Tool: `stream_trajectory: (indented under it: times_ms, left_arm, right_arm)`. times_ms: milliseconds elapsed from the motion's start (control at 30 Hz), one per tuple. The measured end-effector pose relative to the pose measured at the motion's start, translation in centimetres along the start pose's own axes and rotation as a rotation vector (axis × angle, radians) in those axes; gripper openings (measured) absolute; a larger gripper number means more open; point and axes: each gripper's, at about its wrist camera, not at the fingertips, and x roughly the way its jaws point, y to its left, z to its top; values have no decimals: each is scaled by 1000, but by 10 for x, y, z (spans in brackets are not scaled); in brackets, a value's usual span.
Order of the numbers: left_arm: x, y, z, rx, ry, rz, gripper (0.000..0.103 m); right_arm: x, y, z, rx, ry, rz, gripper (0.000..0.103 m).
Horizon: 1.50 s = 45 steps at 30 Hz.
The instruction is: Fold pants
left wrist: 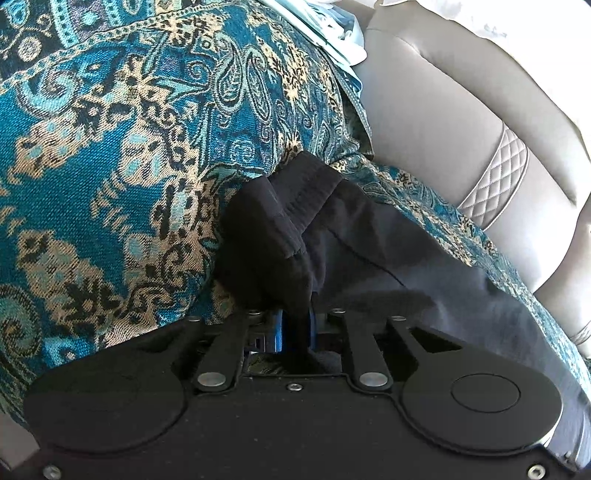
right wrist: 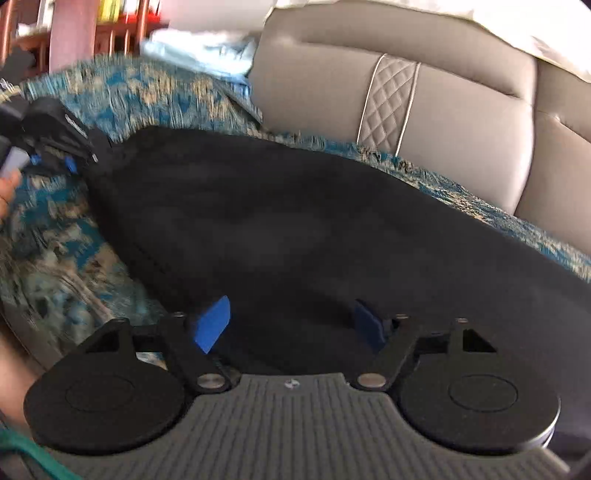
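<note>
Left gripper (left wrist: 295, 325) pinches the pants (left wrist: 369, 258) at frame centre; right gripper (right wrist: 291, 321) gapes empty. Keep that edge taut.

Left wrist view. Left claw (left wrist: 295, 332), lower centre of frame, blue pads nearly together w/ a bunch of black fabric pinched btwn them. Pants (left wrist: 369, 258), black, run from the claw toward lower right; ribbed edge w/ stitching folded over at frame centre, just above the claw. Pants lie on a patterned throw (left wrist: 110, 166) (teal, tan, black paisley) filling left and upper-centre of frame. Sofa (left wrist: 443, 129), grey-beige leather w/ a quilted diamond strip, occupies the right side, behind the throw. Pale light-blue cloth (left wrist: 332, 29) at top centre, resting at the throw's upper edge.
</note>
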Motion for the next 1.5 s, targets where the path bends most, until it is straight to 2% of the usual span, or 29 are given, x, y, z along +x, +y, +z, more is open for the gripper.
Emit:
stream_trajectory:
  times_ms: [67, 167, 233, 267, 300, 333, 367, 433, 500, 533, 600, 667, 767, 800, 900, 1000, 1133, 1167, 1233, 1300, 1400, 1433, 1500]
  left_arm:
    - [0, 2, 0, -17, 0, -6, 14]
    - [-4, 2, -1, -23, -14, -6, 15]
    - [-14, -2, -3, 0, -49, -1, 23]
    - [-20, -4, -5, 13, -73, -5, 34]
    - [-28, -7, -7, 20, -106, 1, 55]
    - [-37, -9, -9, 26, -151, 15, 62]
    - [-47, -11, -12, 39, -215, 28, 67]
    - [-62, -16, -15, 55, -316, 46, 70]
    - [-70, -22, -17, 68, -380, 26, 75]
    - [-70, -27, -18, 80, -387, 5, 76]
    - [-66, -39, -17, 107, -370, -22, 76]
    - [-59, -53, -20, 151, -353, -35, 75]
    - [-47, -79, -26, 226, -304, -82, 75]
    - [-43, -88, -29, 243, -286, -100, 75]
    - [-32, -115, -51, 311, -213, -173, 75]
    - [-16, -143, -76, 402, -129, -217, 75]
    - [-1, -168, -113, 523, -3, -193, 75]
    - [1, -170, -121, 546, 5, -180, 75]
    - [-2, -175, -134, 627, -30, -142, 75]
    - [-3, -177, -145, 664, -36, -123, 76]
    - [-8, -178, -156, 688, -51, -118, 79]
    - [-8, -177, -158, 692, -51, -122, 80]
    - [-9, -178, -161, 702, -55, -122, 82]
  right_arm:
    - [-8, -4, -5, 22, 18, 43, 81]
    - [-22, -3, -14, -24, 36, 83, 82]
    - [-33, -6, -18, -23, 29, 110, 83]
    - [-38, -11, -18, -1, 21, 122, 83]
    - [-42, -14, -17, 29, 7, 132, 84]
    - [-45, -19, -12, 71, -20, 137, 85]
    - [-48, -26, -9, 102, -48, 129, 88]
    - [-49, -43, 1, 146, -116, 70, 91]
    - [-40, -55, 14, 166, -147, -16, 91]
    - [-33, -62, 21, 181, -158, -65, 92]
    - [-13, -73, 35, 184, -169, -133, 93]
    - [9, -80, 44, 152, -139, -214, 93]
    - [37, -71, 41, 113, -55, -237, 89]
    - [42, -65, 35, 98, -31, -224, 86]
    - [26, -55, 10, 68, -65, -183, 87]
    - [12, -57, -4, 100, -60, -120, 87]
    - [-8, -62, -16, 20, -13, -20, 90]
    - [-12, -67, -17, 14, 7, 10, 90]
    - [-23, -75, -16, -1, 40, 51, 90]
    - [-28, -90, -13, 32, 57, 66, 91]
    - [-31, -130, 5, 205, 34, 83, 89]
    - [-28, -145, 17, 290, 21, 79, 85]
    - [-14, -169, 41, 419, 17, 94, 62]
